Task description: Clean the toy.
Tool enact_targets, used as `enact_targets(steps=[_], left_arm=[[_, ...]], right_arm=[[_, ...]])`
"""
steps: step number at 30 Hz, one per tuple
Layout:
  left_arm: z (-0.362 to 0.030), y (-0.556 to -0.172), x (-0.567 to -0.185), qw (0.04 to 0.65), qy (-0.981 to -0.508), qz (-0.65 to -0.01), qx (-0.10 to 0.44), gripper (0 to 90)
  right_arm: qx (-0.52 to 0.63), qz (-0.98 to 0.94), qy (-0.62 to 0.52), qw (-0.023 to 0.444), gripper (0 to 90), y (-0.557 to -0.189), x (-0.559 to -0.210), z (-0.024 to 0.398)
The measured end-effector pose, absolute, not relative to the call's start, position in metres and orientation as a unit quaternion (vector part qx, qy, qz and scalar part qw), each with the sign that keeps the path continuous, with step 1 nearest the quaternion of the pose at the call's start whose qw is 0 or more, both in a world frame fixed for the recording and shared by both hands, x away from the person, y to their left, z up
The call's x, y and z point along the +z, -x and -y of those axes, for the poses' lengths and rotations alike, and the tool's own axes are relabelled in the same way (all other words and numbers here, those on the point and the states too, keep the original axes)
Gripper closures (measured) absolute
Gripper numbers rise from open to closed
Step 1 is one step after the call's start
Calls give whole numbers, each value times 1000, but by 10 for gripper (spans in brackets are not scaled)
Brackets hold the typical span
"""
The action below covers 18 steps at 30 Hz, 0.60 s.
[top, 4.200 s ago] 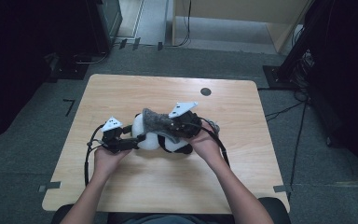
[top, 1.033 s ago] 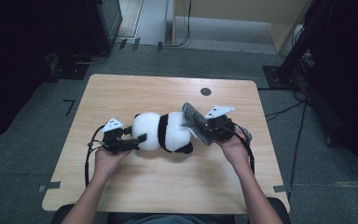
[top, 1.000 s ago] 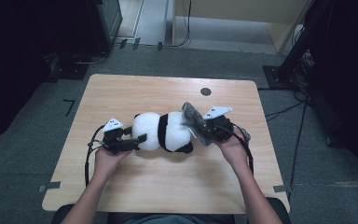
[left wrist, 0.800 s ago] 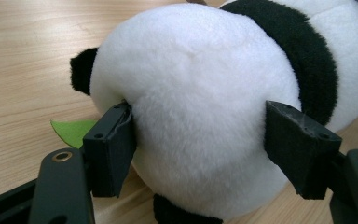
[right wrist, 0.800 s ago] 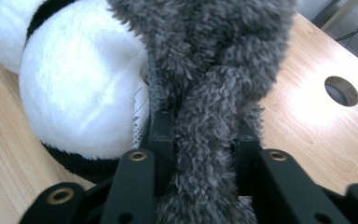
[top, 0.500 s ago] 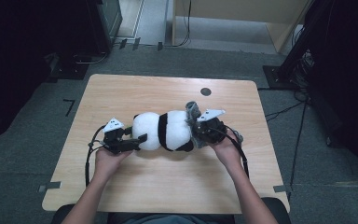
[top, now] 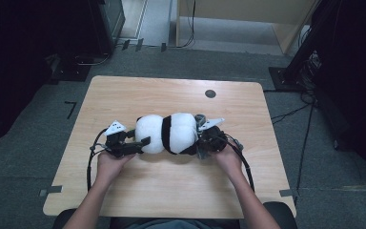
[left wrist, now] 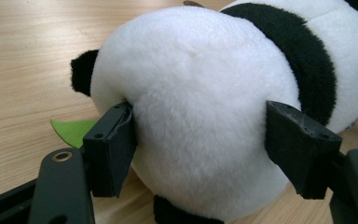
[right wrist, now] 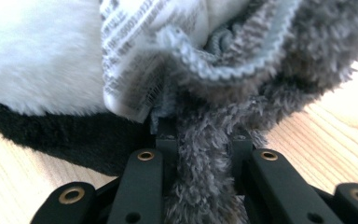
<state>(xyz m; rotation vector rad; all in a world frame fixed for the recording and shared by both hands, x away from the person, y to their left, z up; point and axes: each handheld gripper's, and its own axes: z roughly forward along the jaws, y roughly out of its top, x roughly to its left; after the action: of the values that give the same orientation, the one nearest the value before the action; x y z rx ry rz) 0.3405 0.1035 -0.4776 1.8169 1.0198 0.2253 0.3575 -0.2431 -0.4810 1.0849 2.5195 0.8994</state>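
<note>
A black-and-white panda plush (top: 171, 133) lies on its side in the middle of the wooden table (top: 171, 191). My left gripper (top: 142, 143) is at its left end. In the left gripper view both pads dent the white fur (left wrist: 205, 102), so my left gripper (left wrist: 209, 140) is shut on the plush. My right gripper (top: 201, 143) sits low at the plush's right end, shut on a grey fuzzy cloth (top: 201, 119). In the right gripper view the grey cloth (right wrist: 279, 70) is pinched between the jaws of my right gripper (right wrist: 200, 135), beside a white printed label (right wrist: 130, 65).
A green felt leaf (left wrist: 72, 130) pokes out under the plush near the left jaw. A small dark round spot (top: 210, 93) marks the table's far side. Cables trail from both grippers toward the front edge. Dark equipment stands on the floor around the table.
My right gripper has come down and left with the grey cloth, from above the table to the plush's right end. The left gripper and the plush have stayed put.
</note>
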Motion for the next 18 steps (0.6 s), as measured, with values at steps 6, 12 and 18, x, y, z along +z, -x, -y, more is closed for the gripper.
enact_targets(steps=[6,12,18], left_arm=[[-104,-340,-477,496,-754,-420,94,269],[-104,-340,-477,497,-754,-419,96,268],[-103,-340,-477,497,-754,-418,97,268]], right_arm=[[323,-853,-387,135,736,-358,-469,255],[340,-836,-400,163,742,-358,-450,272],[371,-820,-398,181,742,-356,-420,280]])
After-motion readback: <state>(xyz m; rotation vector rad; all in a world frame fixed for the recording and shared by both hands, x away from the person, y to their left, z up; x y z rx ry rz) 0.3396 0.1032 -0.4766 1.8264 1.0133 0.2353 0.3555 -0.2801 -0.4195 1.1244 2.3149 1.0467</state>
